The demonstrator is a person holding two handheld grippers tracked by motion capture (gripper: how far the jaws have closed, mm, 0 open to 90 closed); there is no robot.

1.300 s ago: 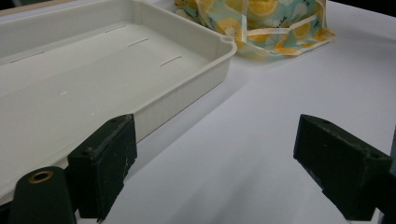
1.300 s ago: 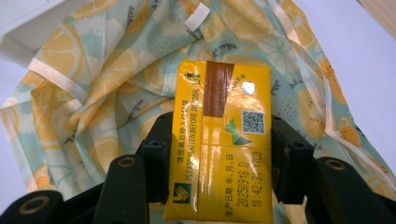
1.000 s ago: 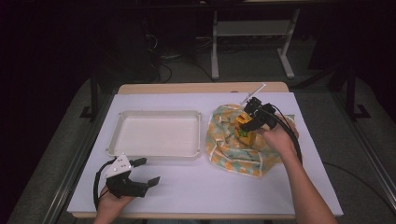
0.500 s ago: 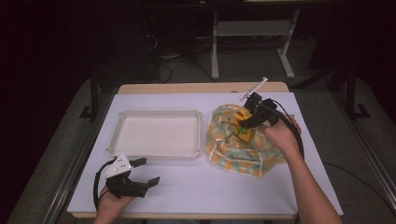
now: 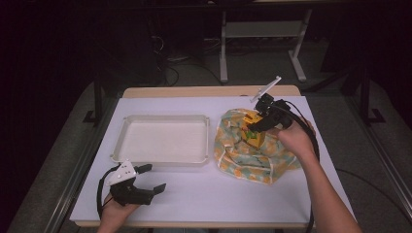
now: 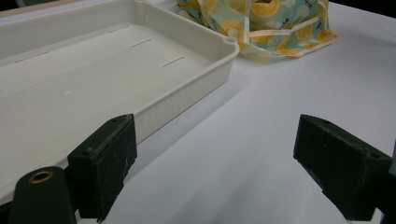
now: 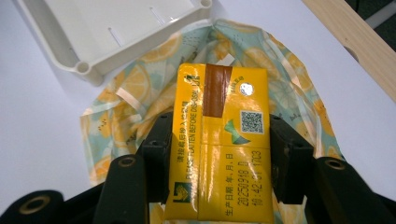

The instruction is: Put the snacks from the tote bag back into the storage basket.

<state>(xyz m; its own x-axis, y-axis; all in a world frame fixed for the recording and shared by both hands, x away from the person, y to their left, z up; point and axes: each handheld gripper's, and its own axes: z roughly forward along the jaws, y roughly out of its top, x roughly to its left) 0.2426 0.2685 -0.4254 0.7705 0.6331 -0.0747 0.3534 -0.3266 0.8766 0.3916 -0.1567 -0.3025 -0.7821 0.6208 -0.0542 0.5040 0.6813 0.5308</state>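
A yellow drink carton (image 7: 222,140) with printed text and a QR code is clamped between the jaws of my right gripper (image 7: 219,156), held above a lemon-print cloth bag (image 7: 140,88). In the high view the carton (image 5: 254,130) is lifted partly out of the bag (image 5: 248,155) at the right of the table, with my right gripper (image 5: 260,125) shut on it. My left gripper (image 5: 148,182) rests near the front left edge, jaws wide apart and nothing between them. In the left gripper view, the left gripper (image 6: 215,163) hovers over bare white table.
A white plastic tray (image 5: 209,145) stands left of the bag; its rim (image 6: 219,51) is close ahead of the left gripper. White sheet covers the table (image 5: 218,194). A wooden edge (image 7: 359,42) runs along the far side. Dark floor and desk legs lie beyond.
My right gripper has risen with the yellow carton, drawing it higher out of the cloth bag. The left gripper has stayed where it was.
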